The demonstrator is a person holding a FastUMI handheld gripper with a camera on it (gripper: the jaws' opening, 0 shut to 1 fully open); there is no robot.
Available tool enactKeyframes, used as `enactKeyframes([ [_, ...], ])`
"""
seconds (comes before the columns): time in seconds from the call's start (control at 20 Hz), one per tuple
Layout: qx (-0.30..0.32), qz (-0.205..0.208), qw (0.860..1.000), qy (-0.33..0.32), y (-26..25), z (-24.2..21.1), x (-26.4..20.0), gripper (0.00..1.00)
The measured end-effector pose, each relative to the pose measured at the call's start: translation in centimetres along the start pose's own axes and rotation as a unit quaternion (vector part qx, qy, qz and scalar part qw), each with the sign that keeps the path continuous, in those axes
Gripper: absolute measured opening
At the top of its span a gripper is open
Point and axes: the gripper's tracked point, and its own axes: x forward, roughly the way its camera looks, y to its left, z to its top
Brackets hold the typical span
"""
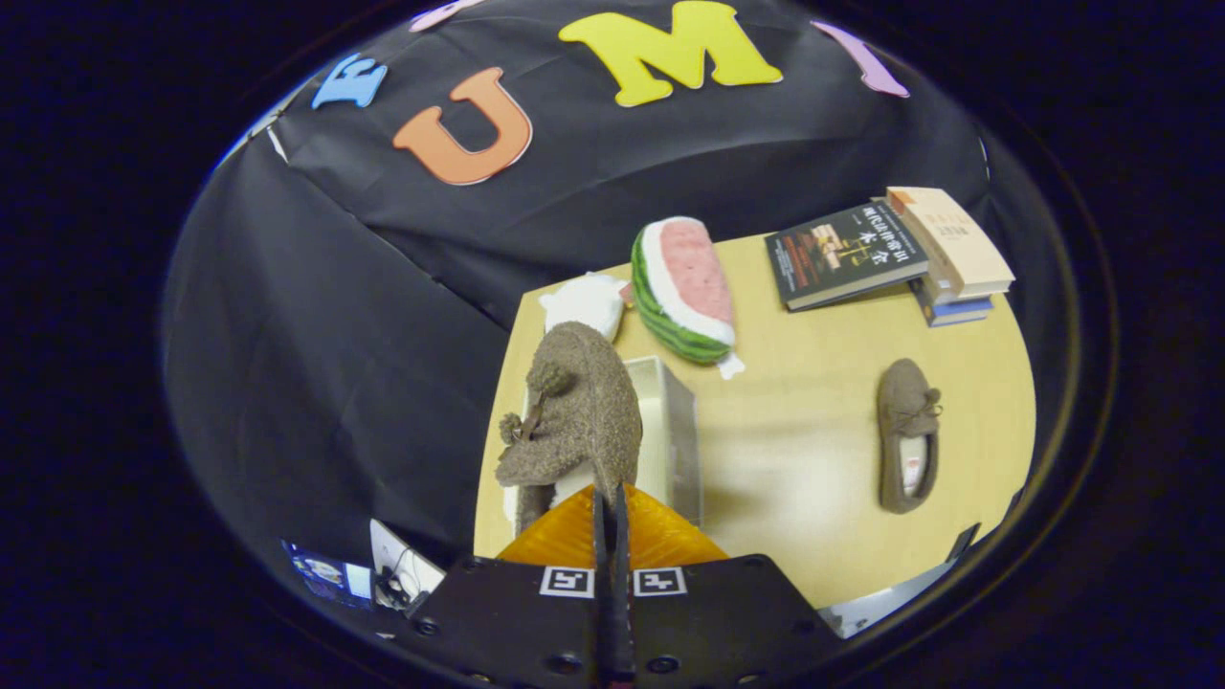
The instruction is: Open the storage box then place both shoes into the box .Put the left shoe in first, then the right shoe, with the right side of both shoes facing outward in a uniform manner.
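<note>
My gripper (pixel 610 498) is shut on the heel edge of a brown fuzzy shoe (pixel 574 411), which hangs toe-away just ahead of the fingers. The shoe has small pom-poms on its laces. It is held above the open white storage box (pixel 670 421), whose inside wall and right side show beyond the shoe. An orange translucent part (pixel 660 536), perhaps the box lid, lies just under the fingers. The second brown shoe (pixel 909 435) lies flat on the wooden table (pixel 804 459), far to the right of the box, opening upward.
A plush watermelon slice (pixel 684 287) lies beyond the box, with a white soft thing (pixel 584 301) beside it. A stack of books (pixel 890 254) sits at the table's far right corner. The table's left edge runs close beside the box.
</note>
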Motion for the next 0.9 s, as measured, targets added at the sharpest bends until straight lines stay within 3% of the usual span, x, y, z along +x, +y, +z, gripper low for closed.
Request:
enactKeyframes([
  [0.65, 0.078, -0.035, 0.995, 0.059, 1.2, -5.1, 19.6, 0.0],
  [0.9, 0.049, -0.094, 0.991, 0.083, -0.8, -7.0, 22.9, 0.01],
])
